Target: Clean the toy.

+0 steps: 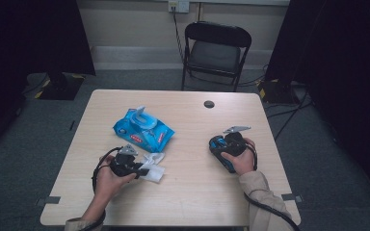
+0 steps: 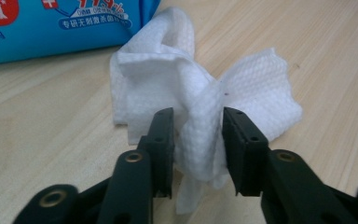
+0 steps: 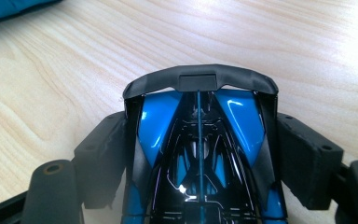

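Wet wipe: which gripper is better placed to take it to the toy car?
Left. The left gripper already straddles the wet wipe on the table, beside the wipes pack. The right gripper is shut on the blue toy car, so it's busy.

wipes pack (image 1: 143, 129) just beyond crumpled wipe (image 1: 153, 167)

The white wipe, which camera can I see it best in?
The left gripper view shows the white wipe best: close up, crumpled on the table, a fold standing between the left gripper jaws. The high view shows it small beside the blue wipes pack.
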`<action>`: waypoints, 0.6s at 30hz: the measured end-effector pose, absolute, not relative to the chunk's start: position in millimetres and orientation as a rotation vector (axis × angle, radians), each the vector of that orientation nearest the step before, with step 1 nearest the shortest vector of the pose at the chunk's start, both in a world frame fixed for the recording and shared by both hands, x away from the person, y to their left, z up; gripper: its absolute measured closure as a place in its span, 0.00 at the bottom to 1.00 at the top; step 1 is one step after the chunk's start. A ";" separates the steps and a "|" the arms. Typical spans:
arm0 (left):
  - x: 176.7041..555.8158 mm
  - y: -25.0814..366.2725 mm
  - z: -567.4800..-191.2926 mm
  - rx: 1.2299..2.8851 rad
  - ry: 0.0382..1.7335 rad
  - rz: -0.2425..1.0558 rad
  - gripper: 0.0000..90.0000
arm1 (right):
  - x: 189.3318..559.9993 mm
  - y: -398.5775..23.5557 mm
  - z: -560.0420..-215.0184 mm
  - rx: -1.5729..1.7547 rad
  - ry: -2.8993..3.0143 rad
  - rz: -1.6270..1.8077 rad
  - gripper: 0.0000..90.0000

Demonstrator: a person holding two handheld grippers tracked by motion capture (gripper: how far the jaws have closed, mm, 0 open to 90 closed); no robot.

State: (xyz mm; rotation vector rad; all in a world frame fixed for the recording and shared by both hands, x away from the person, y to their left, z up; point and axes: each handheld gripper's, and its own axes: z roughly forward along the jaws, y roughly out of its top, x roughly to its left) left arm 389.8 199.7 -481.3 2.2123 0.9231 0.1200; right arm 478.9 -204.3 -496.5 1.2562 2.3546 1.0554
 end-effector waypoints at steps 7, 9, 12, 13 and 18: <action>391.0 202.2 -480.1 2.200 0.938 0.159 0.46 | 476.1 -207.4 -494.2 1.245 2.366 1.057 0.26; 391.6 202.9 -479.7 2.191 0.940 0.169 0.41 | 475.9 -209.0 -493.5 1.246 2.366 1.063 0.25; 392.3 203.5 -478.4 2.191 0.944 0.169 0.37 | 475.9 -210.6 -491.6 1.252 2.367 1.065 0.24; 392.5 203.3 -477.8 2.190 0.944 0.167 0.35 | 475.6 -210.9 -490.8 1.250 2.368 1.063 0.24; 394.3 202.9 -473.6 2.186 0.947 0.185 0.28 | 476.0 -212.7 -487.7 1.262 2.376 1.063 0.21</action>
